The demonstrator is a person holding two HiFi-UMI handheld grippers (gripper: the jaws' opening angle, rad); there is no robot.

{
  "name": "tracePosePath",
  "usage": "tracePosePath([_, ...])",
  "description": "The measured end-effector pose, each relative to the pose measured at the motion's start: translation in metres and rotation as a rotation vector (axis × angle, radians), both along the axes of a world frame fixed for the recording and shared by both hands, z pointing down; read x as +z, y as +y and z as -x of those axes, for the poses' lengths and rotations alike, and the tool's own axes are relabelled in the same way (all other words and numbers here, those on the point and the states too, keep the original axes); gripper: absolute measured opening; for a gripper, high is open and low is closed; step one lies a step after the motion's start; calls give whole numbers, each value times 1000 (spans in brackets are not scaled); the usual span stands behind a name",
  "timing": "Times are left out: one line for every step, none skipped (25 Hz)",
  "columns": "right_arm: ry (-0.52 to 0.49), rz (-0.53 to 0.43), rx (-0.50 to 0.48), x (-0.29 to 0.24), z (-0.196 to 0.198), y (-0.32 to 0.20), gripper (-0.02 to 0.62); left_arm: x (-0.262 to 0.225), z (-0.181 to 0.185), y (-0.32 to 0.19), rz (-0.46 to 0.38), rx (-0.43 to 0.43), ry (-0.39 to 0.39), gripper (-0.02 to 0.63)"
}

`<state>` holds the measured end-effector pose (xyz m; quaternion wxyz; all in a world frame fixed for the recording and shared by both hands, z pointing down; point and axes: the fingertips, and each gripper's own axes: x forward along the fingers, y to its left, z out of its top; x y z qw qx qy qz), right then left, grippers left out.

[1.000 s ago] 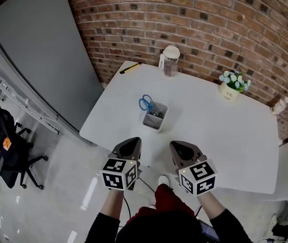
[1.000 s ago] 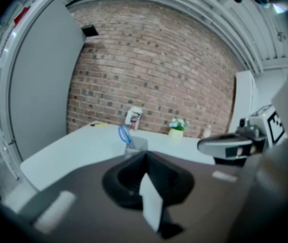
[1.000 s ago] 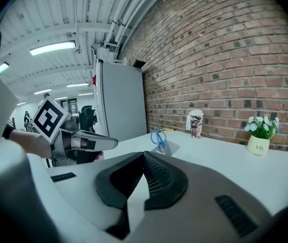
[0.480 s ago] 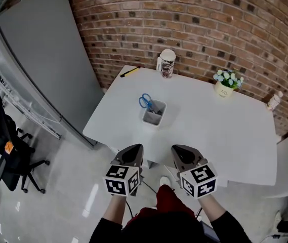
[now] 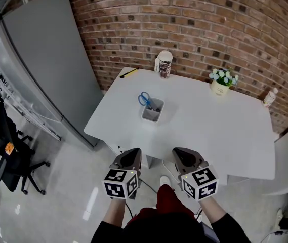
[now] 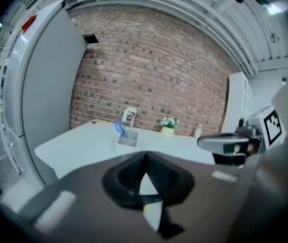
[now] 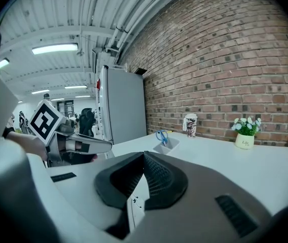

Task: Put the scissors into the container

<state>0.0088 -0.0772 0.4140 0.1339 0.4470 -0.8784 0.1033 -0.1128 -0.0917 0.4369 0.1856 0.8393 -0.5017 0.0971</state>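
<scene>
Though empty, both claws (image 5: 132,153) (image 5: 180,153) fully closed.

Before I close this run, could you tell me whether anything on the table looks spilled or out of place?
Nothing stands out: the scissors stand handles-up in the container, the cup and flower pot are upright, nothing spilled.

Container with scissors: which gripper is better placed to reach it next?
Left, marginally: the container, scissors already inside, lies slightly nearer the left gripper than the right gripper. Both are shut, empty, short of the table.

Overhead and both low gripper views apparently share the table (image 5: 219,130).
</scene>
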Motion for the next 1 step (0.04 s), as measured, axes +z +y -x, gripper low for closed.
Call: tracePosePath([0, 0, 0, 0, 0, 4, 8, 0, 1, 3, 1, -1, 0, 3])
